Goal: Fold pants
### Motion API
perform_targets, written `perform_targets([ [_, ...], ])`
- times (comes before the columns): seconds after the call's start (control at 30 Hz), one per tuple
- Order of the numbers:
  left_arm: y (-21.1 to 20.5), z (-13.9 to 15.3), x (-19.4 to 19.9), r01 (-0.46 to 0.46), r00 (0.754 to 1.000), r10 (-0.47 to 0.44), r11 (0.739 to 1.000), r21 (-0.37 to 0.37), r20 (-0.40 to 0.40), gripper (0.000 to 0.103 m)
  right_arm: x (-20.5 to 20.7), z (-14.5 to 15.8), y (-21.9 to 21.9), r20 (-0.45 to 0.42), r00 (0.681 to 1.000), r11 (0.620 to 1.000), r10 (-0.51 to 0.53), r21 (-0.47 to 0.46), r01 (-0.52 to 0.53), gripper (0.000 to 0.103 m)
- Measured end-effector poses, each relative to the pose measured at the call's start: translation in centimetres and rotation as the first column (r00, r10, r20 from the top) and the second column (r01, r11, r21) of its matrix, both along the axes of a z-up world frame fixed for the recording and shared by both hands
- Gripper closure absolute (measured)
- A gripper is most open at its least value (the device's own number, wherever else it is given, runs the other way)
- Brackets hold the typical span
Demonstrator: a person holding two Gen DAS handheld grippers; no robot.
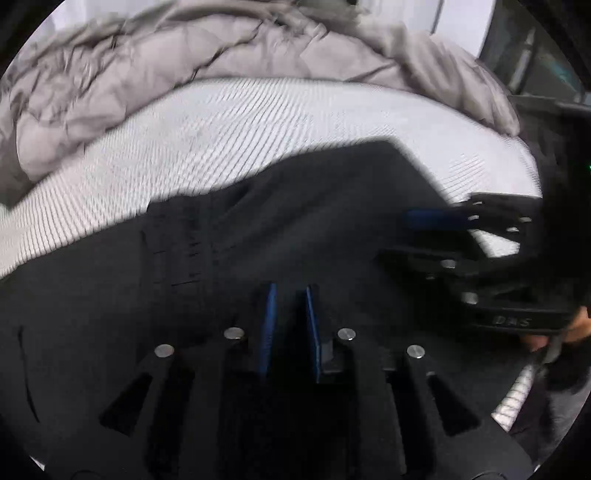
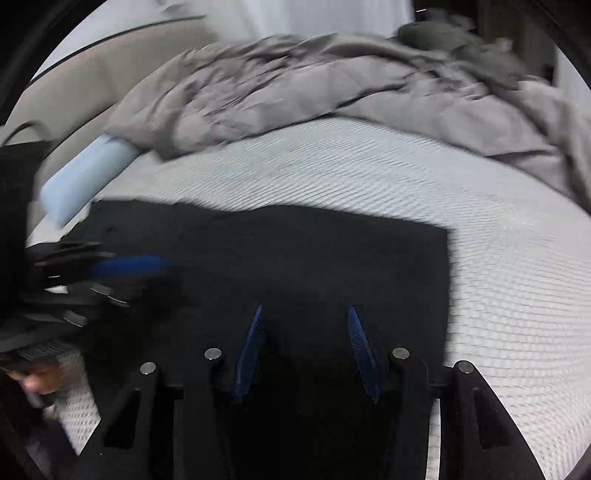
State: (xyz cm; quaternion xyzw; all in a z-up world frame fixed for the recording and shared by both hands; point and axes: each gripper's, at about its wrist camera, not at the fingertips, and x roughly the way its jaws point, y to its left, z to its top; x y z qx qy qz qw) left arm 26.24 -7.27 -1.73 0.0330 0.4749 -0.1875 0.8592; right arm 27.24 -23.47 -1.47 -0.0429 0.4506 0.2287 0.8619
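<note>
Pants (image 2: 295,258), black, lie flat under both grippers on the white ribbed mattress (image 2: 498,258). The left gripper (image 1: 290,295) is slightly parted and the right gripper (image 2: 306,314) is wider apart; both are empty. Beyond them, a rumpled grey duvet (image 2: 295,81).

I'm looking across a bed: the white textured mattress cover (image 2: 369,177) fills the middle, with a rumpled grey duvet (image 2: 295,85) heaped along its far side. A pale blue pillow (image 2: 85,173) sits at the left, against a beige padded headboard (image 2: 92,81). Behind it, a white wall (image 2: 314,14).
</note>
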Motion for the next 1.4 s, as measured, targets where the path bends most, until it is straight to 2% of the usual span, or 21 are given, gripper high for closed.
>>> perform_targets([
  [0.07, 1.0, 0.0, 0.2, 0.008, 1.000, -0.009, 0.998, -0.056, -0.011, 0.089, 0.2, -1.3, 0.6, -0.033, 0.999, 0.997, 0.009, -0.080, -0.012, 0.055],
  [0.13, 1.6, 0.3, 0.2, -0.010, 1.000, 0.010, 0.998, -0.063, -0.005, 0.089, -0.1, -1.8, 0.4, -0.013, 1.000, 0.991, 0.000, -0.133, -0.002, 0.055],
  [0.33, 2.0, 0.8, -0.7, -0.036, 0.999, 0.036, 0.997, -0.063, -0.002, 0.089, -0.4, -1.6, -0.1, -0.001, 1.000, 0.991, 0.005, -0.135, -0.005, 0.054],
  [0.4, 2.1, 2.0, -1.9, -0.036, 0.999, 0.039, 0.997, -0.073, 0.033, 0.088, -0.5, -1.4, 0.0, 0.006, 1.000, 0.990, 0.002, -0.144, -0.001, 0.054],
  [0.5, 2.0, 2.4, -2.7, 0.007, 1.000, -0.005, 0.996, -0.091, 0.018, 0.088, -1.2, -0.4, -0.6, -0.013, 1.000, 0.997, -0.003, -0.081, 0.002, 0.054],
  [0.53, 1.9, 2.1, -3.1, 0.017, 1.000, -0.018, 0.995, -0.103, -0.001, 0.088, -1.5, 0.0, -1.0, -0.041, 0.999, 1.000, 0.012, -0.011, -0.012, 0.054],
  [0.57, 1.4, 1.5, -3.3, 0.038, 0.999, -0.041, 0.995, -0.094, -0.029, 0.085, -1.7, 0.4, -1.1, -0.053, 0.998, 0.999, 0.028, 0.031, -0.027, 0.053],
  [0.6, 1.1, 1.0, -3.5, 0.052, 0.998, -0.054, 0.997, -0.064, -0.032, 0.084, -2.0, 0.8, -1.2, -0.058, 0.997, 0.996, 0.055, 0.079, -0.050, 0.051],
  [0.63, 0.7, 0.5, -3.6, 0.066, 0.998, -0.067, 0.998, -0.023, -0.015, 0.084, -2.3, 1.0, -1.0, -0.056, 0.996, 0.994, 0.066, 0.089, -0.061, 0.048],
  [0.67, 0.7, 0.3, -3.5, 0.073, 0.997, -0.073, 0.997, -0.019, -0.013, 0.083, -2.4, 0.9, -0.7, -0.056, 0.995, 0.994, 0.076, 0.086, -0.071, 0.043],
  [0.77, 1.4, 0.4, -3.2, 0.057, 0.998, -0.059, 0.997, -0.056, -0.034, 0.083, -2.2, -1.0, 0.4, -0.105, 0.990, 0.996, 0.091, 0.012, -0.090, 0.042],
  [0.83, 2.1, 0.8, -3.3, 0.028, 0.999, -0.031, 0.997, -0.079, -0.035, 0.083, -2.4, -1.5, 1.1, -0.089, 0.991, 0.995, 0.098, -0.027, -0.101, 0.041],
  [0.93, 2.3, 1.8, -4.2, 0.022, 1.000, -0.022, 0.996, -0.082, 0.007, 0.083, -2.8, -0.7, 1.0, -0.074, 0.992, 0.994, 0.103, -0.025, -0.105, 0.041],
  [1.0, 1.9, 2.7, -5.8, 0.076, 0.996, -0.072, 0.993, -0.087, 0.053, 0.083, -3.1, 0.1, 0.4, -0.058, 0.995, 0.996, 0.084, -0.005, -0.084, 0.041],
  [1.07, 1.4, 2.2, -6.0, 0.103, 0.994, -0.101, 0.993, -0.058, 0.048, 0.081, -3.9, 1.1, 0.2, -0.029, 0.995, 0.995, 0.097, 0.018, -0.096, 0.041],
  [1.13, 0.7, 0.5, -5.5, 0.114, 0.994, -0.114, 0.993, -0.008, 0.002, 0.081, -4.1, 1.1, 0.5, -0.024, 0.993, 0.993, 0.118, 0.022, -0.117, 0.041],
  [1.17, 0.8, -0.1, -5.4, 0.118, 0.993, -0.118, 0.993, 0.016, 0.005, 0.081, -4.0, 0.6, 0.9, -0.036, 0.991, 0.992, 0.127, 0.010, -0.127, 0.041],
  [1.23, 1.2, -0.1, -5.7, 0.135, 0.991, -0.135, 0.991, 0.006, 0.016, 0.078, -4.0, -1.3, 1.8, -0.074, 0.986, 0.985, 0.150, -0.075, -0.155, 0.041],
  [1.3, 2.3, 0.3, -6.4, 0.121, 0.992, -0.122, 0.992, 0.027, 0.023, 0.077, -4.7, -1.7, 1.8, -0.028, 0.985, 0.973, 0.172, -0.152, -0.174, 0.041],
  [1.4, 3.6, 0.3, -7.1, 0.099, 0.995, -0.100, 0.995, 0.031, 0.028, 0.077, -5.6, -1.2, -0.1, 0.038, 0.990, 0.954, 0.133, -0.275, -0.117, 0.041],
])
